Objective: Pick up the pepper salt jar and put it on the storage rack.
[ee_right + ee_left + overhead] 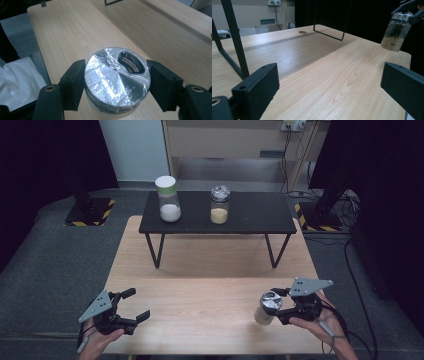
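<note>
One jar [265, 307] is in hand at this moment: the right tongs [280, 306] are pinching it just under its foil-and-film covered lid [117, 78], one black jaw pressed on each side of the neck. From the left gripper view the jar [395, 32] hangs clear of the wooden surface [210, 270], so I judge the step to be the carry, with the pick-up done and the setting-down not yet begun. The left tongs [131, 307] rest low over the near edge of the surface, jaws spread wide with nothing between them, well apart from the jar.

The jar sits directly between the right tongs' jaws and drops away below them. Its long axis runs from lid to base, close to upright but leaning a little: the lid end points up toward the gripper, the base with its pale, sandy filling points down and slightly outward, away from the hand. The film on the lid shows a torn, oval opening on its far side.

Ahead of the tongs, a low black shelf [217, 212] stands on the surface, carrying a green-capped jar [168, 200] with white filling and a foil-topped jar [220, 205] with yellowish filling. The next move probably calls for keeping the pinch firm, bringing the axis back to plumb so nothing spills through the opening, and travelling forward toward a free spot on that shelf beside the other two.
</note>
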### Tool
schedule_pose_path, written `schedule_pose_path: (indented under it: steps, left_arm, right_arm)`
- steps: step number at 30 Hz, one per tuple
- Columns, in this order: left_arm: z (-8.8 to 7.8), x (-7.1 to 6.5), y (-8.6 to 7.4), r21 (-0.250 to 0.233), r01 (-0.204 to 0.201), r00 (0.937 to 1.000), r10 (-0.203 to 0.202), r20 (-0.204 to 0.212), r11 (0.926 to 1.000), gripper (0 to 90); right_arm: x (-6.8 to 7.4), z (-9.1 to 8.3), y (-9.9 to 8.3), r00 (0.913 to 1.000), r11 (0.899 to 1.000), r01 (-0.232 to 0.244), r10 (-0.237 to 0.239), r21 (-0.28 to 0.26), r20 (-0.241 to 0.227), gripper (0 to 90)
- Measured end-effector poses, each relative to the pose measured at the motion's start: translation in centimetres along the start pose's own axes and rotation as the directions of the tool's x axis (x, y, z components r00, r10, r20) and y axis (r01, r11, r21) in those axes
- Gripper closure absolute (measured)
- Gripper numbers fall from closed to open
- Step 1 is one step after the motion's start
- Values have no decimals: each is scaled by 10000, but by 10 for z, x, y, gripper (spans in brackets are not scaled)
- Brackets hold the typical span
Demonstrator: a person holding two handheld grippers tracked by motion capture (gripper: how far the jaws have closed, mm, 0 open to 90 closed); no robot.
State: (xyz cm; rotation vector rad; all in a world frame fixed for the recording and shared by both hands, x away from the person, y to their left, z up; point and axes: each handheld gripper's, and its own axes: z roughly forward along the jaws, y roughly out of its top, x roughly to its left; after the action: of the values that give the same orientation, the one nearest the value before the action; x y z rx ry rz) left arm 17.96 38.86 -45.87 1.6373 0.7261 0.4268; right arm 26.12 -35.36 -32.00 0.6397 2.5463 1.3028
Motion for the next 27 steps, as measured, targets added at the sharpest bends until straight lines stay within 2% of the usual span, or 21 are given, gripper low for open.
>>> schedule_pose_path:
  steps: [17, 27]
  left_arm:
    - [0, 0, 0, -15, 13, 10000, -13, -2, 10000, 6]
    - [0, 0, 0, -26, 18, 10000, -18, -9, 10000, 6]
  right_arm:
    - [-16, -14, 45, 9991, 9991, 386, -383, 162, -174, 350]
    - [-21, -19, 65, 9982, 9982, 580, -577, 180, -172, 350]
